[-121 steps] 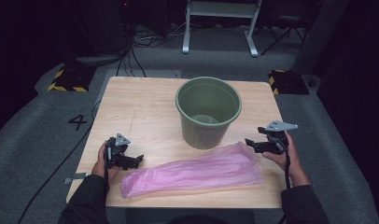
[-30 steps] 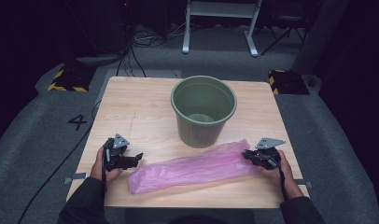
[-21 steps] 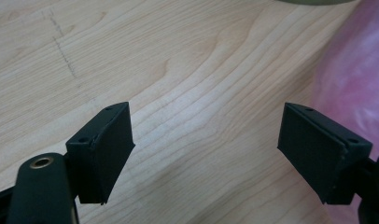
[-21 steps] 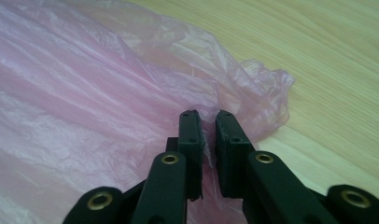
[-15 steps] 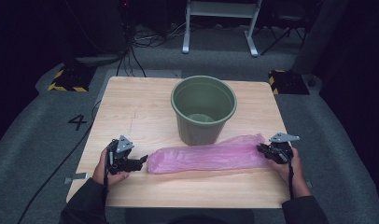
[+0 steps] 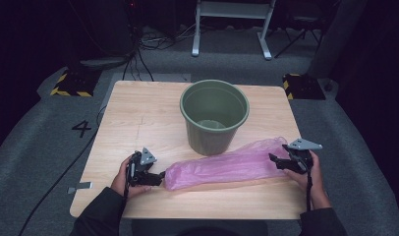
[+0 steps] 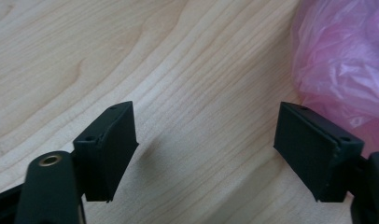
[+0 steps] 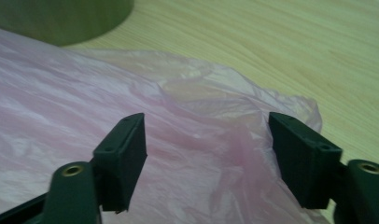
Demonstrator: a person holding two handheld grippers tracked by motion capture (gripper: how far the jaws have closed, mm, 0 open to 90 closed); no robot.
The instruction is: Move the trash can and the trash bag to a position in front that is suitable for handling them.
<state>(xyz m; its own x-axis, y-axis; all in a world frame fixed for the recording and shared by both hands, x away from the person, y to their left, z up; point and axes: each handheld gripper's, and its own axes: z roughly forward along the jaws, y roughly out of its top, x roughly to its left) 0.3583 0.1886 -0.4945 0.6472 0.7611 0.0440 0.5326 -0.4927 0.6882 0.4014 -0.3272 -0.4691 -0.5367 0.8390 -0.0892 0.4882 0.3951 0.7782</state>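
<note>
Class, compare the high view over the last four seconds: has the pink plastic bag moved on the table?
Yes. The pink plastic bag has shifted to the view's right and slightly away from the person, its right end now beside the green bucket.

Bucket [image 6: 214,115]: upright, mid-table [image 6: 138,113], toward the far edge. Plastic bag [image 6: 227,164]: lying lengthwise in front of it, along the near edge. Left gripper [image 6: 158,175]: at the bag's left end. Right gripper [image 6: 273,160]: at its right end.
</note>
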